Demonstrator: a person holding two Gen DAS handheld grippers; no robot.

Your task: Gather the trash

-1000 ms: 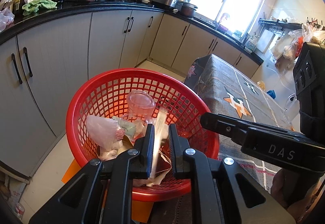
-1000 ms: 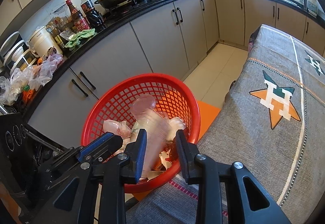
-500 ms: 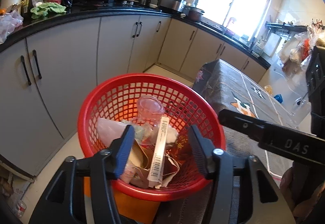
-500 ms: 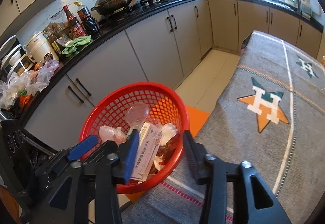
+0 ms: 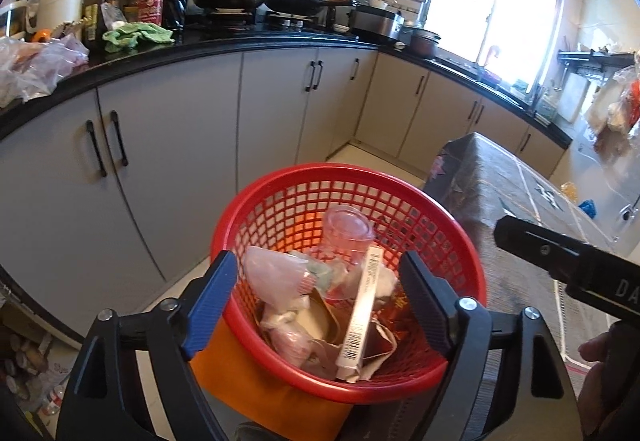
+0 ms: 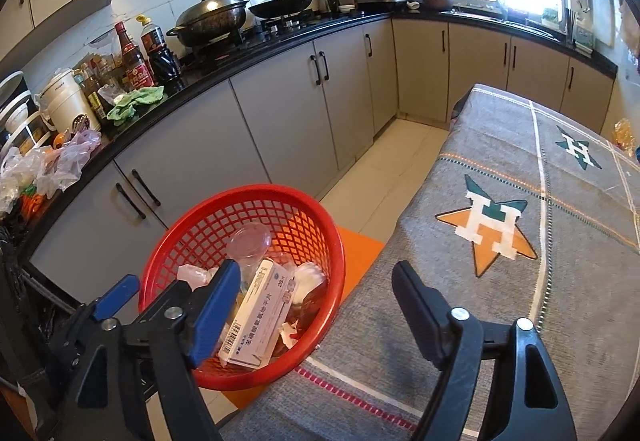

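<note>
The white box [image 5: 362, 311] is seen lying in the red basket [image 5: 276, 369], below the left gripper [image 5: 322, 305]. Both the left and the right gripper [image 6: 316, 315] have just been opened wide, and nothing is held.

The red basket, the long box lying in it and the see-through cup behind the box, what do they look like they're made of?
Red basket: likely moulded plastic, given the glossy rim and open lattice walls.
Long box: seemingly thin printed card, matte white, with sharp folded edges and a barcode at one end.
Cup: probably thin clear plastic with a faint pink tint, since the lattice shows through it; glass cannot be ruled out.
</note>
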